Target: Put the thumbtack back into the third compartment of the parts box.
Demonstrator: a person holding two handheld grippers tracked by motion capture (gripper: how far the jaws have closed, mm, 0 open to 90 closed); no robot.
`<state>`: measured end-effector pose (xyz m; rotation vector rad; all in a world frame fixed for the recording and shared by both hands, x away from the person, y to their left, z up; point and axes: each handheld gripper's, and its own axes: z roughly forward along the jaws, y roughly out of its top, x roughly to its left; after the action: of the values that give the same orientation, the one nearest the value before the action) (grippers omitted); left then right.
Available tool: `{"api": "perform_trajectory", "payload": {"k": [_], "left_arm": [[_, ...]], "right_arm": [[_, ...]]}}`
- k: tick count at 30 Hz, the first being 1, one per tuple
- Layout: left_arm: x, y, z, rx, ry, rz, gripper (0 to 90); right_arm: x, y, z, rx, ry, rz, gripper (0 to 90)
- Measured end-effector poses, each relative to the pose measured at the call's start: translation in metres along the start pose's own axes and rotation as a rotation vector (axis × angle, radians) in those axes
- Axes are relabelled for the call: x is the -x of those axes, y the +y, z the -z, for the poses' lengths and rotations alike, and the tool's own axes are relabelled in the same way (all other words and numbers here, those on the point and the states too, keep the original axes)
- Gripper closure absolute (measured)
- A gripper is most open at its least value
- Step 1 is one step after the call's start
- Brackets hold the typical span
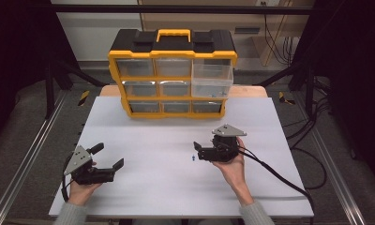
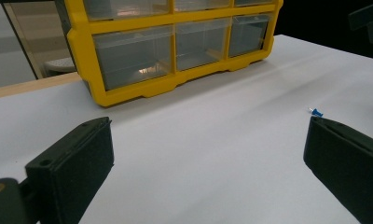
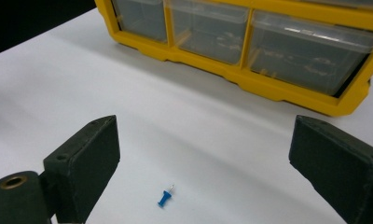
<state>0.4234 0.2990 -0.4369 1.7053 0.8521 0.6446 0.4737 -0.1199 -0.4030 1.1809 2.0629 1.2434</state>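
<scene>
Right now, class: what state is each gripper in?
Left gripper: open, holding nothing.
Right gripper: open, holding nothing; the blue push pin lies on the table between its jaws.

1. The left gripper (image 1: pixel 109 157) sits low in the left hand (image 1: pixel 82 187), jaws spread wide and empty.
2. The right gripper (image 1: pixel 198 151), cradled by the right hand (image 1: pixel 232 166), points leftward, jaws likewise apart.

A small blue push pin (image 3: pixel 164 198) lies on its side on the white table top (image 1: pixel 167 187), well in front of the yellow drawer cabinet (image 1: pixel 172 75) and apart from it. Its plastic head is blue and its short metal point shows bare, angled up toward the cabinet. From above it sits forward of the cabinet's right-hand drawers; nothing touches it.
</scene>
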Motion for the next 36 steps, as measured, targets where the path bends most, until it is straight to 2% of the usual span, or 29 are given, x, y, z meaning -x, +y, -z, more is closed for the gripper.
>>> {"api": "perform_trajectory", "payload": {"k": [14,15,18,21,26,30,36], "left_arm": [[0.0,0.0,0.0,-0.001,0.0,0.001,1.2],[0.0,0.0,0.0,-0.001,0.0,0.001,1.2],[0.0,0.0,0.0,-0.001,0.0,-0.001,1.2],[0.0,0.0,0.0,-0.001,0.0,0.0,1.2],[0.0,0.0,0.0,-0.001,-0.001,0.0,1.2],[0.0,0.0,0.0,-0.001,-0.001,0.0,1.2],[0.0,0.0,0.0,0.0,-0.001,0.0,1.2]], "right_arm": [[-0.013,-0.019,-0.022,-0.075,0.016,0.012,12.4],[-0.015,-0.021,-0.023,-0.084,0.018,-0.001,13.1],[-0.015,-0.025,-0.027,-0.094,0.024,0.013,14.3],[-0.018,-0.028,-0.031,-0.113,0.026,0.002,15.4],[-0.019,-0.033,-0.037,-0.125,0.021,0.017,19.4],[-0.021,-0.037,-0.041,-0.139,0.017,0.0,22.0],[-0.022,-0.043,-0.047,-0.18,0.02,0.012,29.0]]}}
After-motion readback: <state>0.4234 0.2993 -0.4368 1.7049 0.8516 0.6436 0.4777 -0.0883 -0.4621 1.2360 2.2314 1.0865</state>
